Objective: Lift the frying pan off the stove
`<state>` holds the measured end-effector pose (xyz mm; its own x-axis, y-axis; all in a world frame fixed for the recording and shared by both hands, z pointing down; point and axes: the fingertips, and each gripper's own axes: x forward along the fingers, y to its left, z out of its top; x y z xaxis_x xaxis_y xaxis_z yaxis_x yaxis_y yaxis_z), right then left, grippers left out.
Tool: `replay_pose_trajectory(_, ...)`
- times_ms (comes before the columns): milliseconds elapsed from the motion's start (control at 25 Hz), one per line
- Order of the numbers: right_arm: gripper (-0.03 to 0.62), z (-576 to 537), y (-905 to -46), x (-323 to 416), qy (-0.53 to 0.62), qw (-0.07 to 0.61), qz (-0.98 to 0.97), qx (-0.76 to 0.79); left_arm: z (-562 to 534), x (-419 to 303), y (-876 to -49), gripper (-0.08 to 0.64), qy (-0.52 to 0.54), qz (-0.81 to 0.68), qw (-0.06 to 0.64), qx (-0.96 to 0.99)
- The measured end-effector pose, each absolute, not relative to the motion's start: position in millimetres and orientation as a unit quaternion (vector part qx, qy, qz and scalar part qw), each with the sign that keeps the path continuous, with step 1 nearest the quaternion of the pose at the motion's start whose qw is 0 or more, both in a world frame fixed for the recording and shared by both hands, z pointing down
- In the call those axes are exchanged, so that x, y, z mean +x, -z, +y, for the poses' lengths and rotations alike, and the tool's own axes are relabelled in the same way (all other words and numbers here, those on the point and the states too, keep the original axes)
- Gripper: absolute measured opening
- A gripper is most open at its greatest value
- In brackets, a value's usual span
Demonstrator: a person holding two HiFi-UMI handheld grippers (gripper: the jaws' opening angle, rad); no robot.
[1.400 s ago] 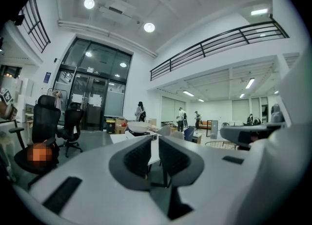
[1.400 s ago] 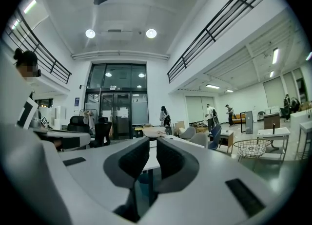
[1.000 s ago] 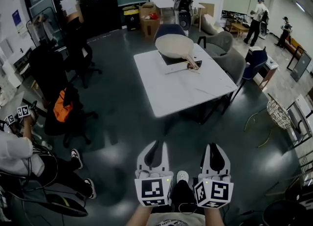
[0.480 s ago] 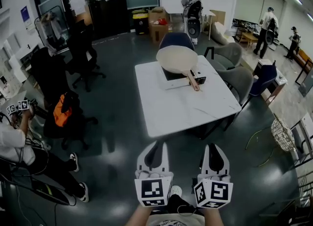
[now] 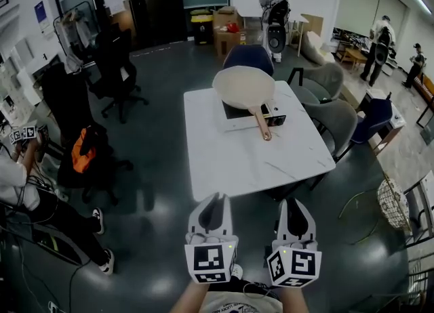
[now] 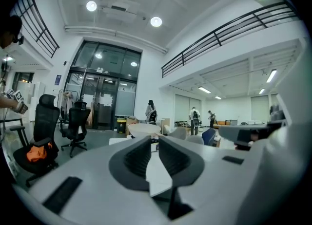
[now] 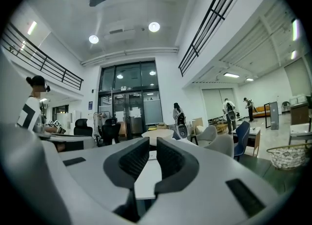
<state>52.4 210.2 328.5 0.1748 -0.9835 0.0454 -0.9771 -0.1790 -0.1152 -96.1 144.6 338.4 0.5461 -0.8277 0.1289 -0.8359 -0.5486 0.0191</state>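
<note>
Head view says it all: frying pan (image 5: 243,87) sits on the stove (image 5: 274,112) at the far side of the white table (image 5: 230,159), well apart from both grippers and straight ahead. Its handle (image 5: 261,123) runs near-far, end pointing back at me and a touch right, so I reckon the right gripper (image 5: 293,204) has the shorter line. That one and the left gripper (image 5: 215,199) are squeezed closed, nothing in them, so 1 opens first.

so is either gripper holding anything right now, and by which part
Nothing is held: the left gripper and right gripper are shut and empty, short of the round cream frying pan on the flat stove.
</note>
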Motion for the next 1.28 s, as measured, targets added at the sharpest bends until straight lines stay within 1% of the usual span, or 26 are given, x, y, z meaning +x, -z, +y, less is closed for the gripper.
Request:
replay_pose_trajectory(440, 0.055, 165.4, -336.9, 71.5, 0.08, 0.028, 0.65, -0.755, 103.5, -72.5, -340.1, 0.056, -0.069, -0.475, 0.042, 0.876)
replay_pose_trajectory(1280, 0.055, 29.5, -347.9, 117.3, 0.099, 0.023, 0.636, -0.765, -34.4, -14.4, -348.5, 0.055, -0.08, -0.441, 0.045, 0.893)
